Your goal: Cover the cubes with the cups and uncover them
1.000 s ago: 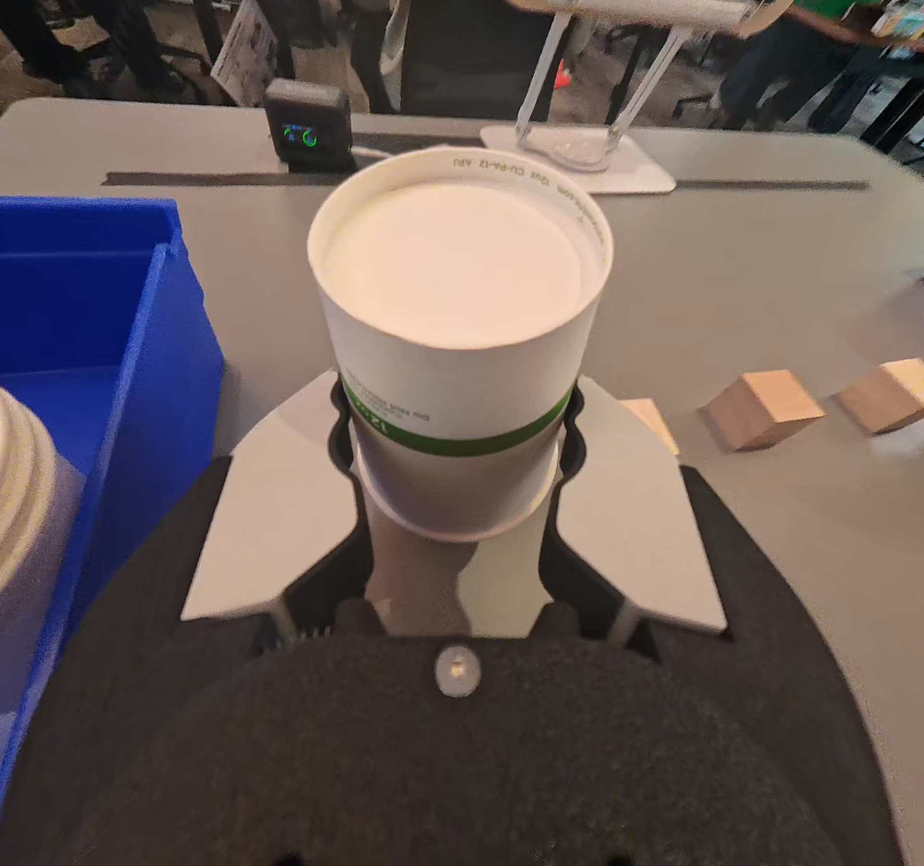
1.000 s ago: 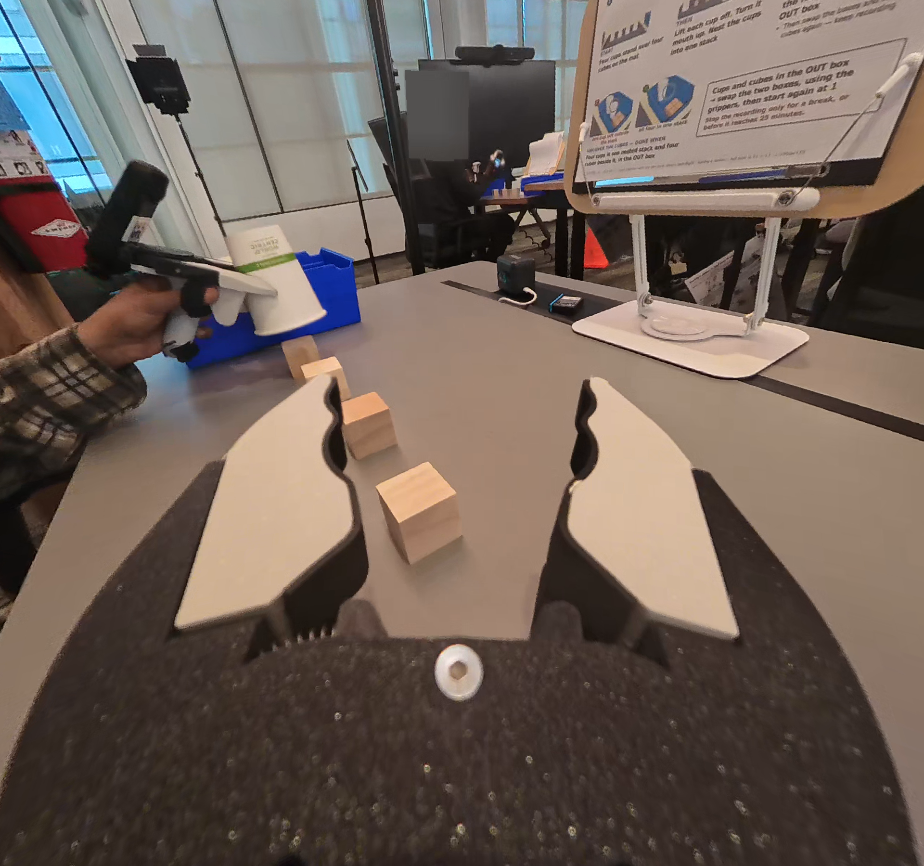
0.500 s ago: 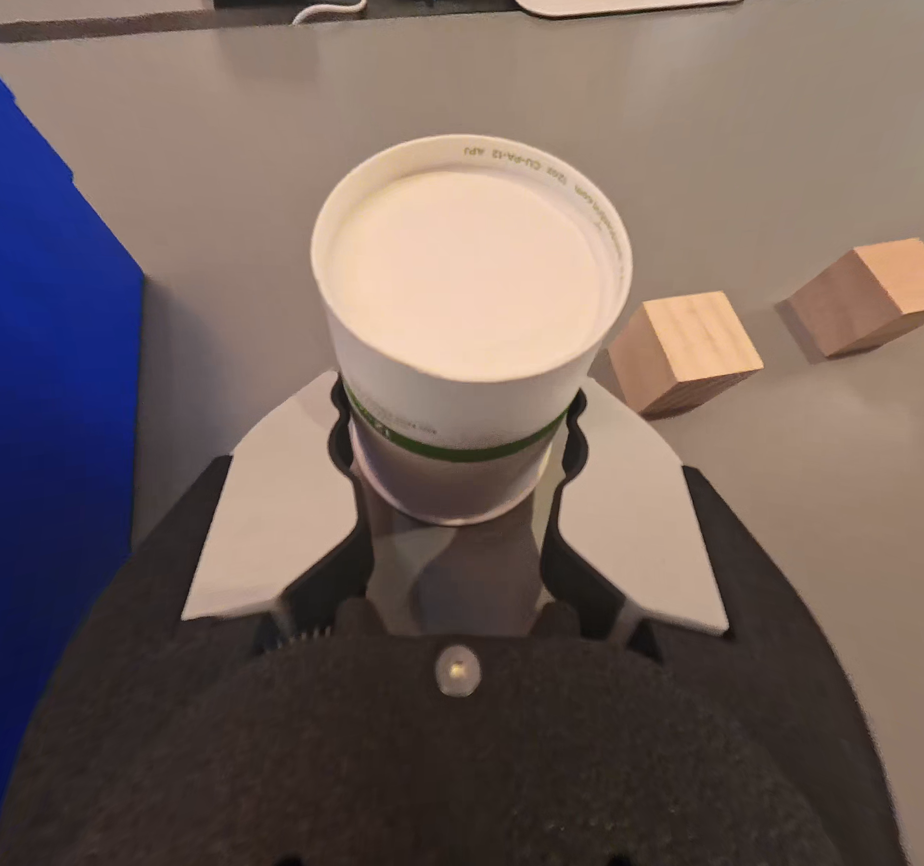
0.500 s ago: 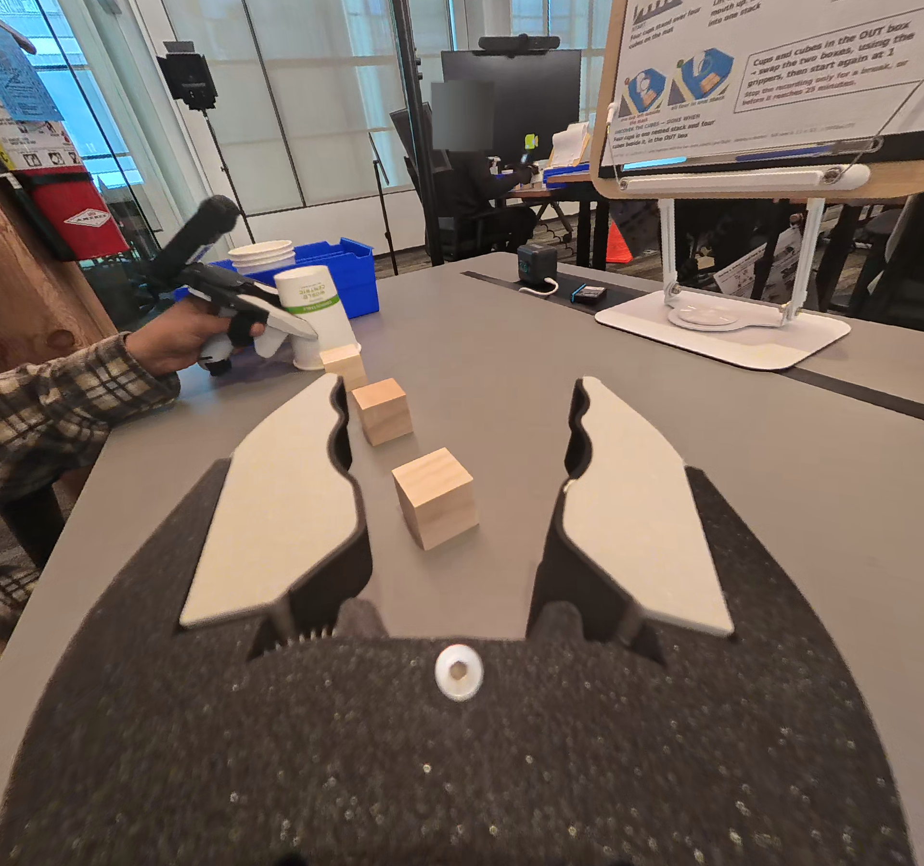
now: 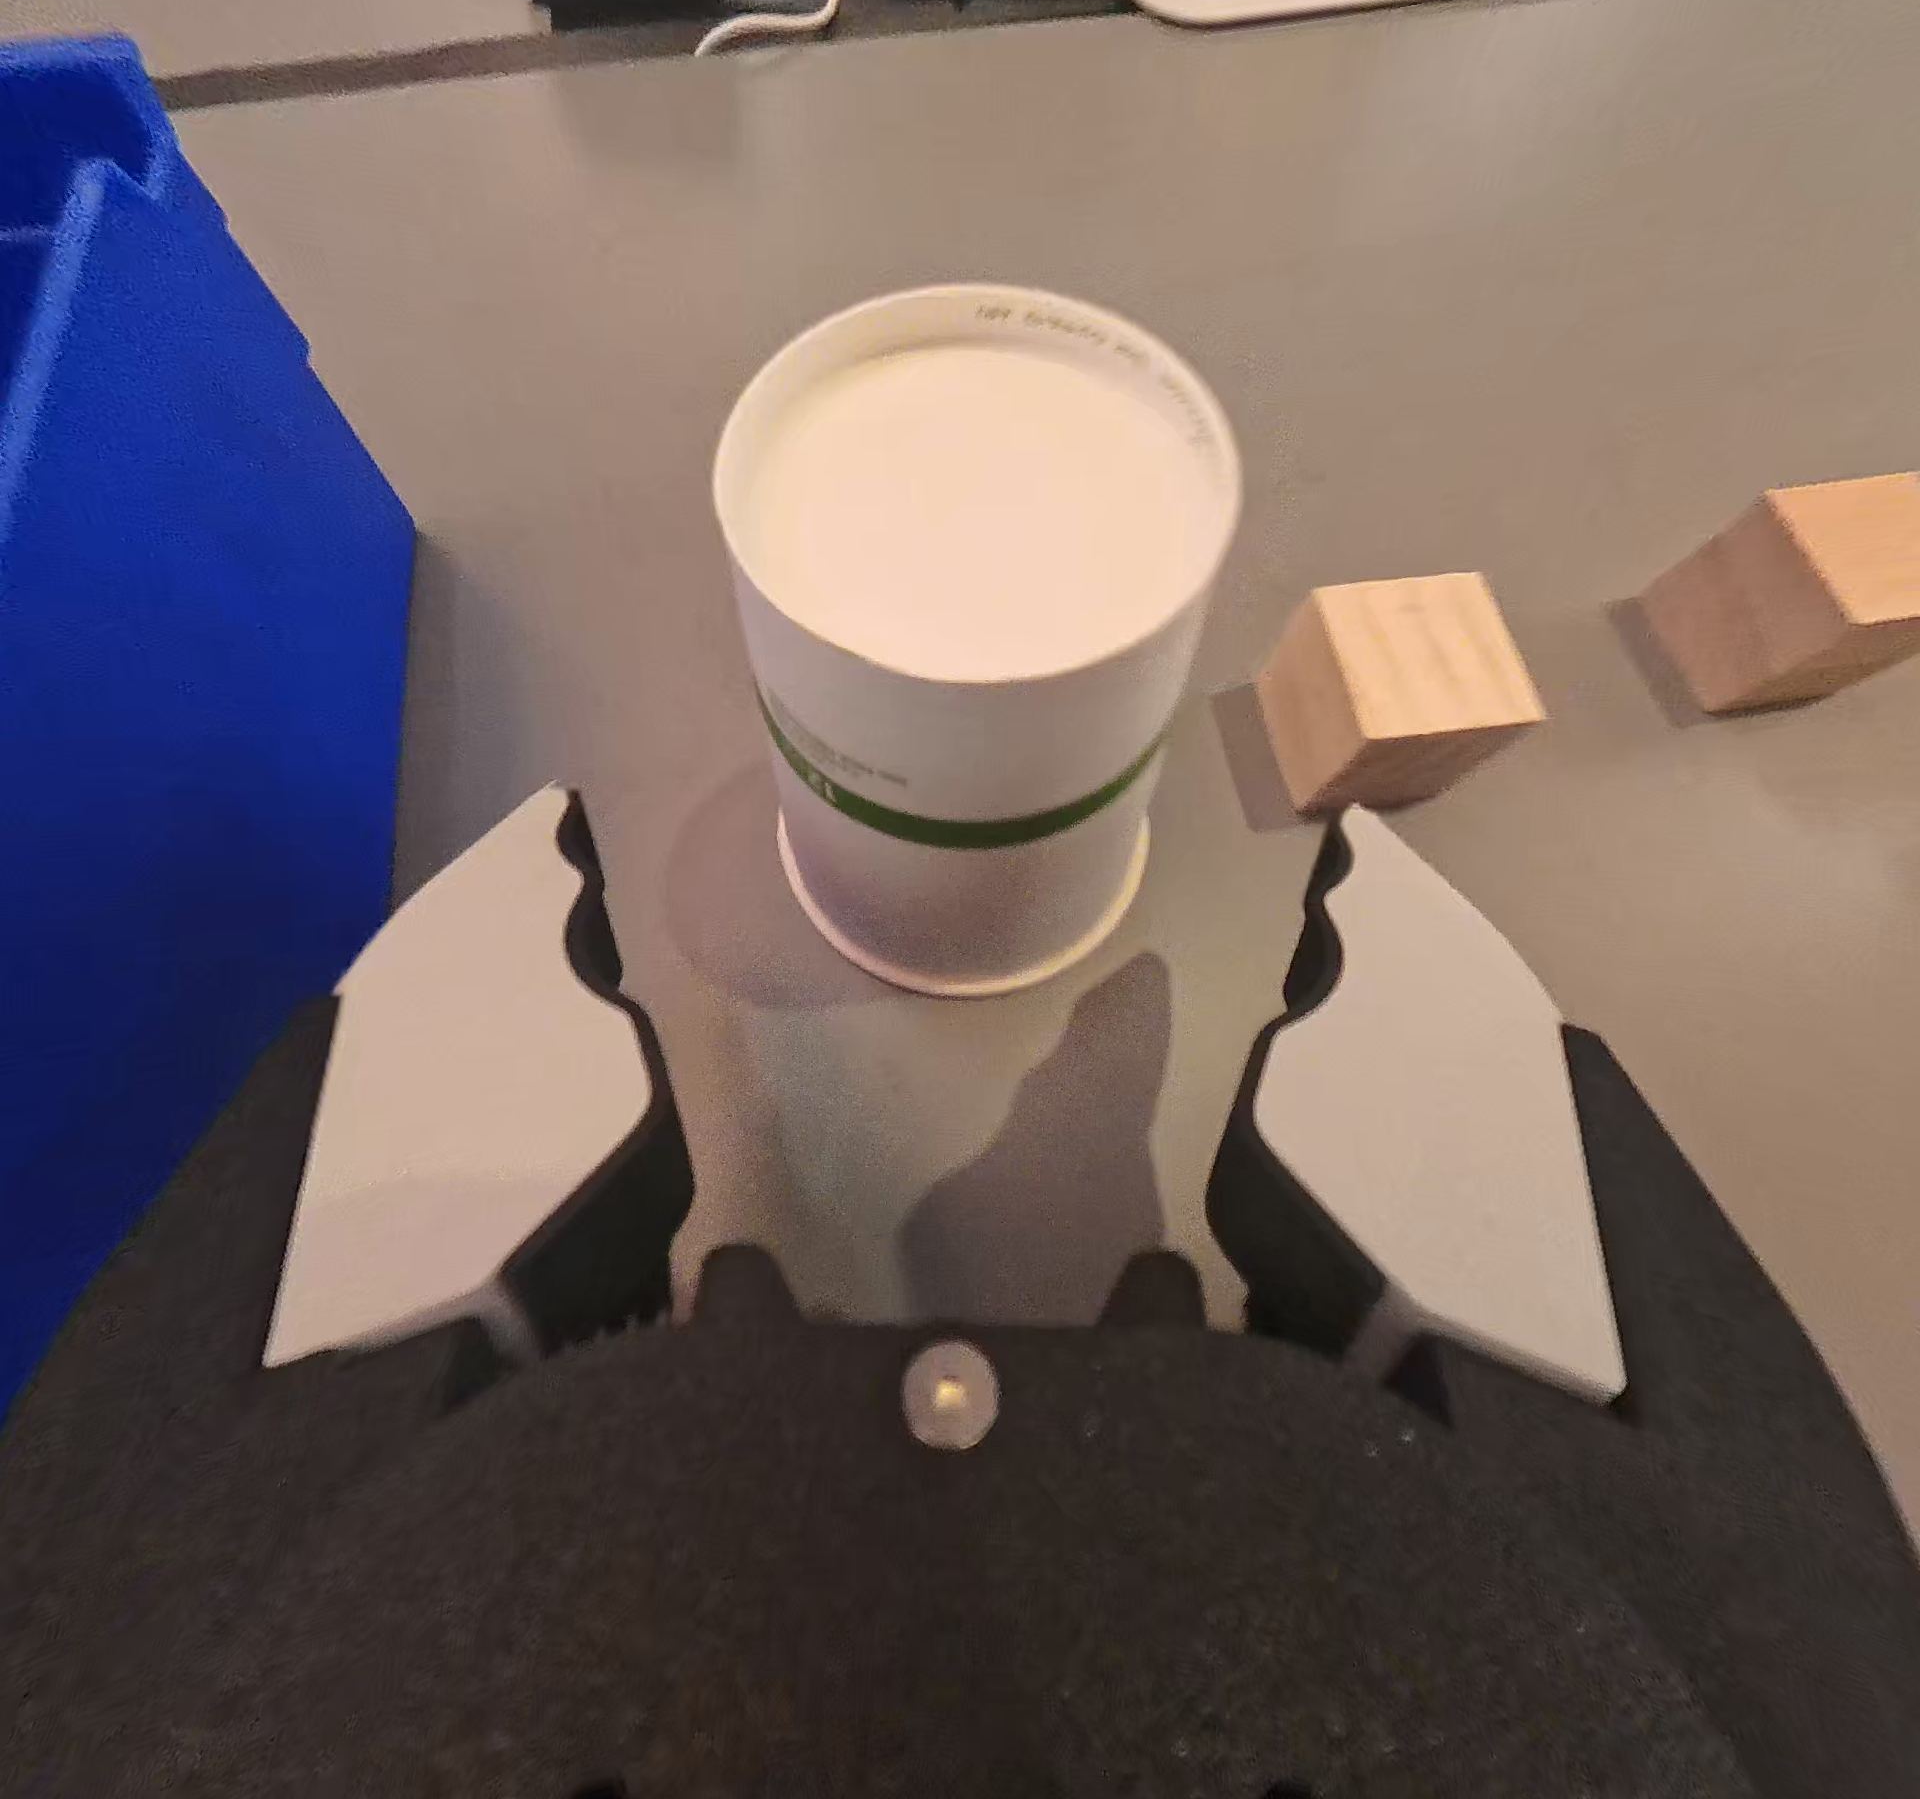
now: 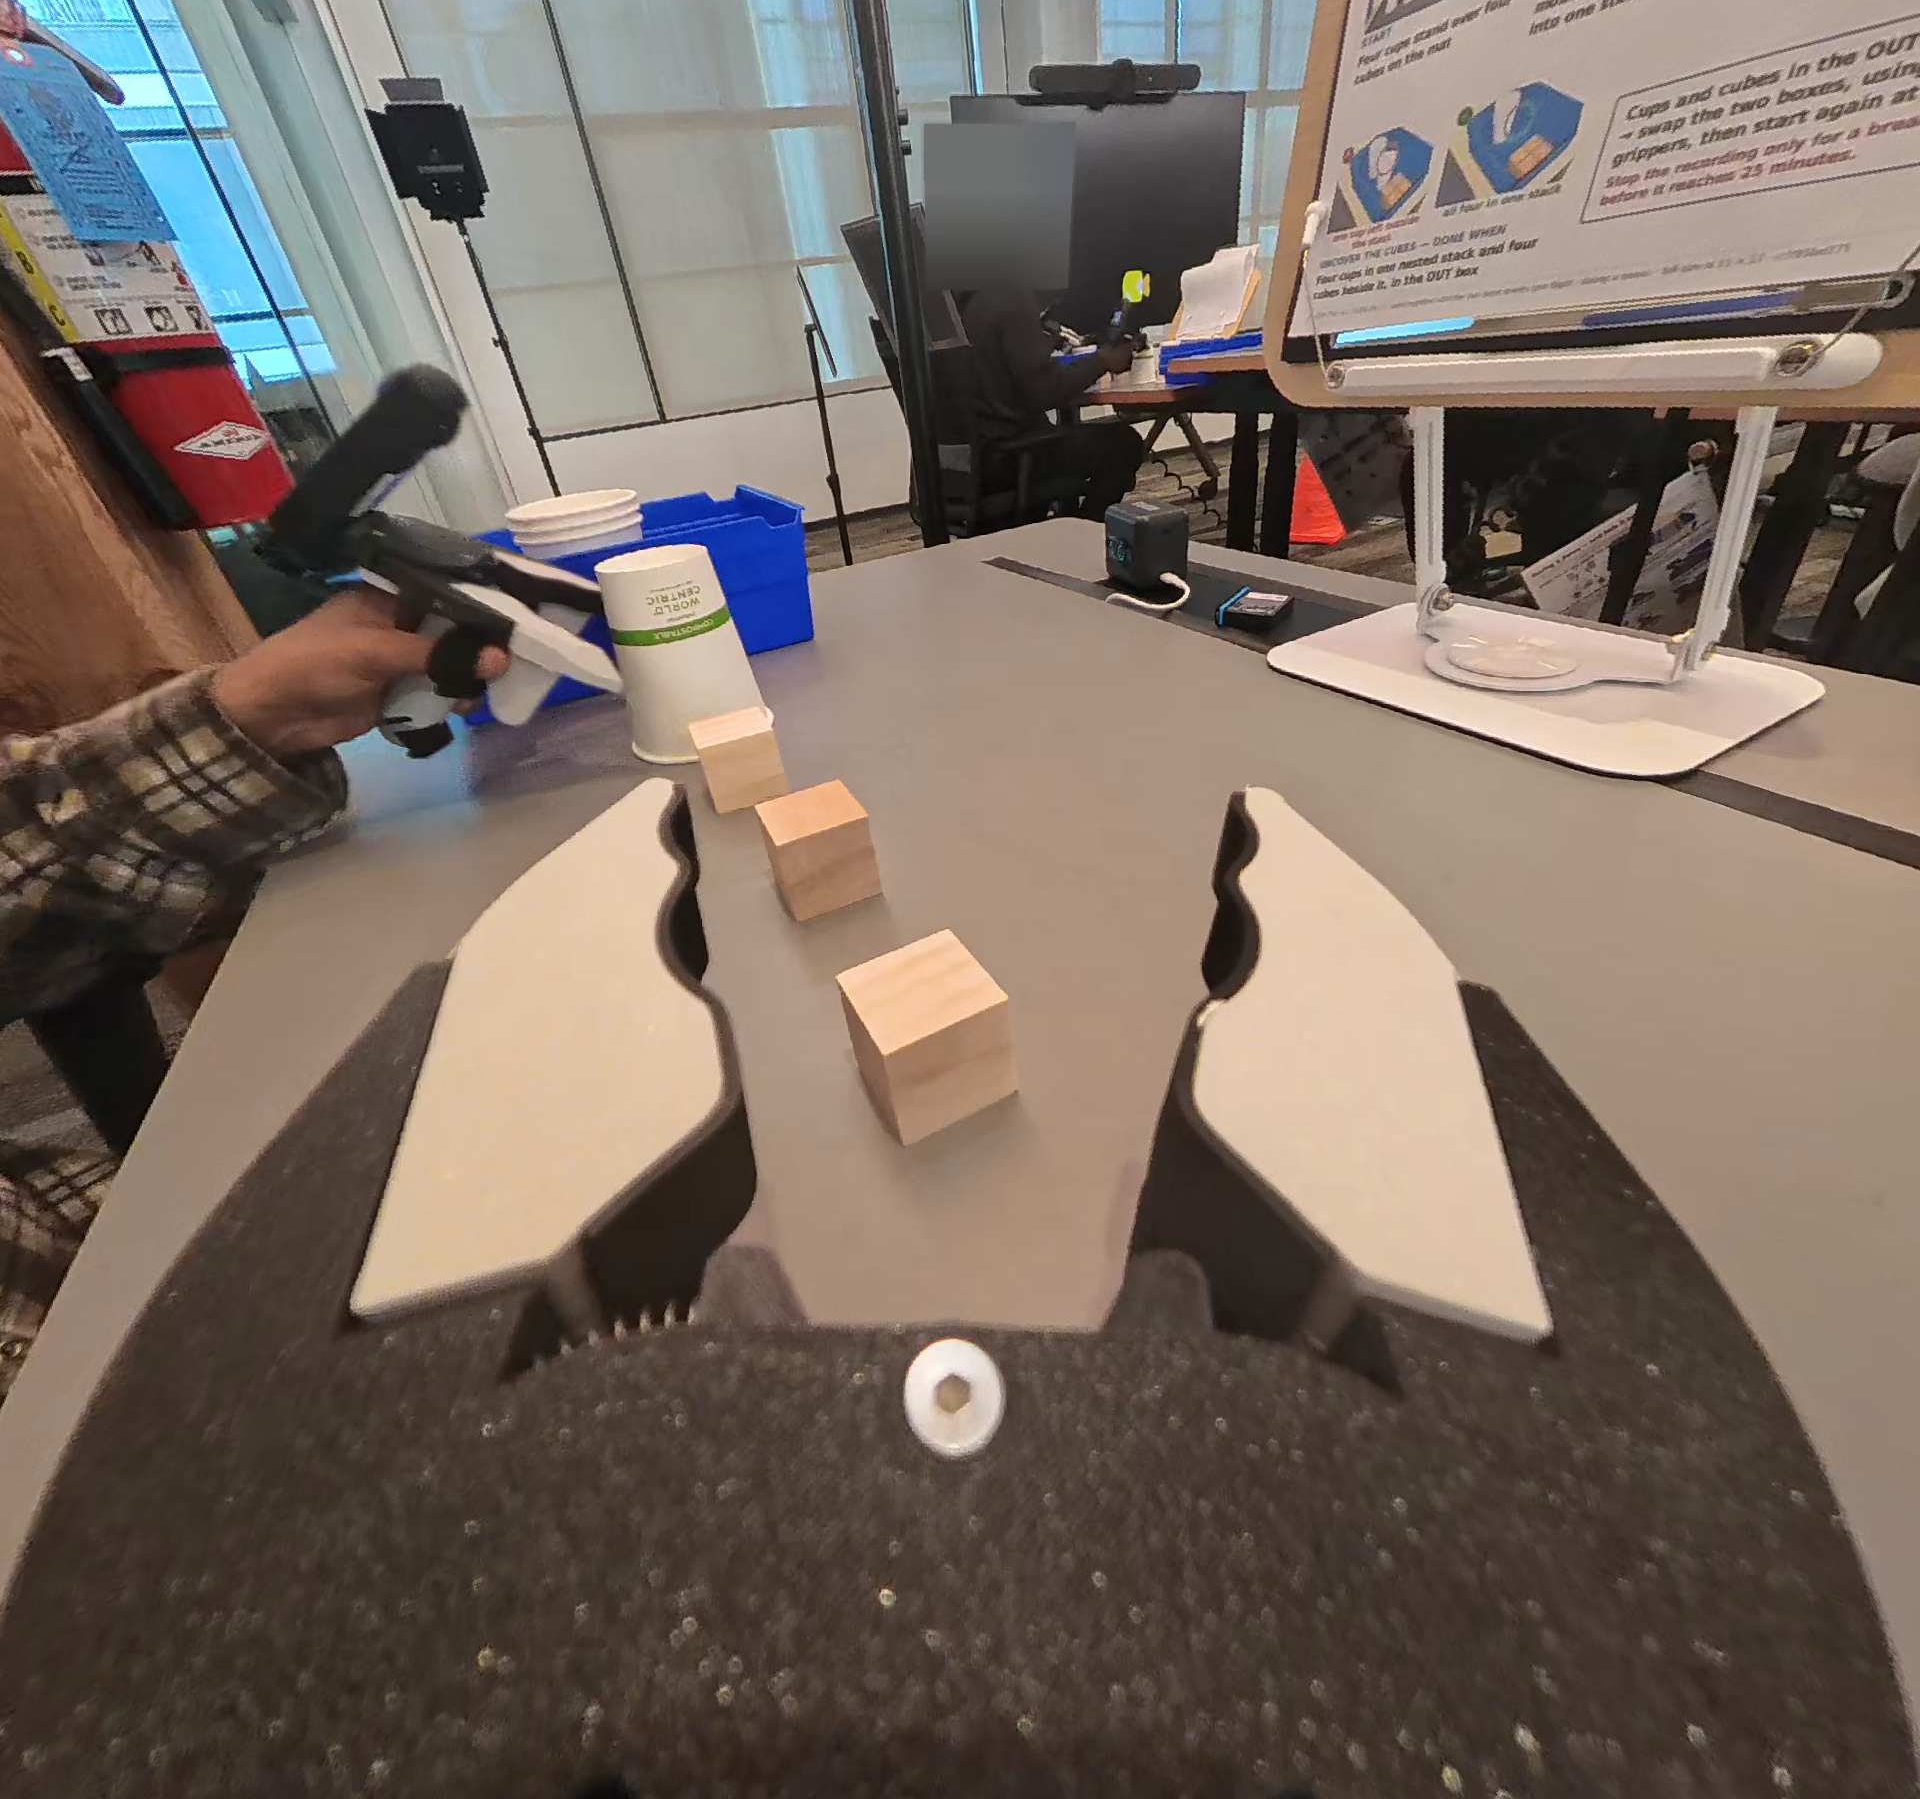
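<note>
A white paper cup [image 5: 977, 627] with a green band stands upside down on the grey table [image 5: 1039, 222]. My left gripper [image 5: 951, 809] is open, its fingers on either side of the cup's rim and apart from it. Two wooden cubes [image 5: 1392, 689] [image 5: 1787, 596] lie to the right of the cup. In the right wrist view the cup [image 6: 675, 658] stands at the far end of a row of three cubes [image 6: 925, 1032] [image 6: 818, 845] [image 6: 738, 757], with the left gripper [image 6: 582, 648] beside it. My right gripper [image 6: 956, 799] is open and empty above the nearest cube. What is under the cup is hidden.
A blue bin [image 5: 156, 606] stands just left of the cup; it holds a stack of white cups [image 6: 575, 518]. At the table's far side are a small black device with a cable [image 6: 1143, 549] and a white stand [image 6: 1538, 679] holding an instruction sheet. A hand in a plaid sleeve [image 6: 135, 814] holds the left gripper.
My left gripper carried the upturned cup down onto the table at the far end of the cube row, over the farthest cube, then opened and let go. The right gripper barely moved.
</note>
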Demonstrator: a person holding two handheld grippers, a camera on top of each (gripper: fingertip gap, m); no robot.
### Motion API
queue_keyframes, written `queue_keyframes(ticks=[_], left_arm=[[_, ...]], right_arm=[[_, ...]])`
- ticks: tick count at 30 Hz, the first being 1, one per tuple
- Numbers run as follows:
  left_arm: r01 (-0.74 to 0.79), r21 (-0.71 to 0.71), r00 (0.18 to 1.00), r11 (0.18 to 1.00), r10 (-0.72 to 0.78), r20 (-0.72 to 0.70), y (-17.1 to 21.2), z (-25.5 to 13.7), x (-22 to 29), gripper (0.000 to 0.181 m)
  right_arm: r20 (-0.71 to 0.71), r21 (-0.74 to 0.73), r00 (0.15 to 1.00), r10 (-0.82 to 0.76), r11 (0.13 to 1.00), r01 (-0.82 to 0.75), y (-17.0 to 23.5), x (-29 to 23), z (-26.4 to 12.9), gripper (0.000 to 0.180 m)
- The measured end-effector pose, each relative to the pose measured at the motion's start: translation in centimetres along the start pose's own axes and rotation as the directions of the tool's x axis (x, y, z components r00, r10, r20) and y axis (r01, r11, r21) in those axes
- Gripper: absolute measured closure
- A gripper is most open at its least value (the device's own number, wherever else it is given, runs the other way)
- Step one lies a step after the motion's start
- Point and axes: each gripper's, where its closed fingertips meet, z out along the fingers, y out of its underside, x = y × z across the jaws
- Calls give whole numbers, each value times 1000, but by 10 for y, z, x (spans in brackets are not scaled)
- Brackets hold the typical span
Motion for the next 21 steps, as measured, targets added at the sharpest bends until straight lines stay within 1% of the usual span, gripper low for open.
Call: queue_keyframes(ticks=[3, 5, 7, 8, 9, 10, 11, 13, 14, 18, 21], left_arm=[[-50, 26, 998, 998, 51, -34, -8, -35, 12, 56], [-140, 27, 989, 990, 141, -39, -16, -66, 14, 59], [-274, 8, 962, 962, 274, -9, -30, -98, -1, 69], [-343, -28, 939, 939, 343, 2, -37, -113, -13, 74], [-404, -73, 914, 912, 405, 3, -44, -125, -27, 83], [-451, -113, 891, 885, 454, 0, -52, -135, -42, 92], [-491, -150, 869, 858, 494, -15, -59, -142, -55, 97], [-537, -235, 842, 810, 531, -95, -64, -147, -76, 110], [-550, -273, 834, 789, 534, -138, -63, -147, -84, 114], [-616, -422, 785, 665, 562, -261, -45, -131, -113, 121], [-636, -480, 768, 604, 558, -315, -29, -118, -124, 126]], right_arm=[[-2, 5, 1000, -3, 1000, 3, -1, 0, -1, 85], [0, 8, 1000, -3, 1000, 3, -2, -1, -1, 85], [7, 10, 1000, 3, 1000, -3, -2, -1, -1, 85], [15, 10, 1000, 10, 1000, -10, -2, -2, 0, 85], [24, 9, 1000, 15, 1000, -15, -1, -4, 1, 85], [33, 7, 999, 18, 1000, -18, -1, -5, 2, 85], [38, 2, 999, 15, 1000, -16, 0, -7, 3, 85], [41, -11, 999, 6, 1000, -5, 3, -8, 4, 86], [44, -15, 999, 5, 1000, -4, 3, -8, 4, 86], [53, -11, 998, 16, 1000, -15, 4, -8, 4, 87], [58, -6, 998, 28, 1000, -28, 4, -8, 3, 87]])
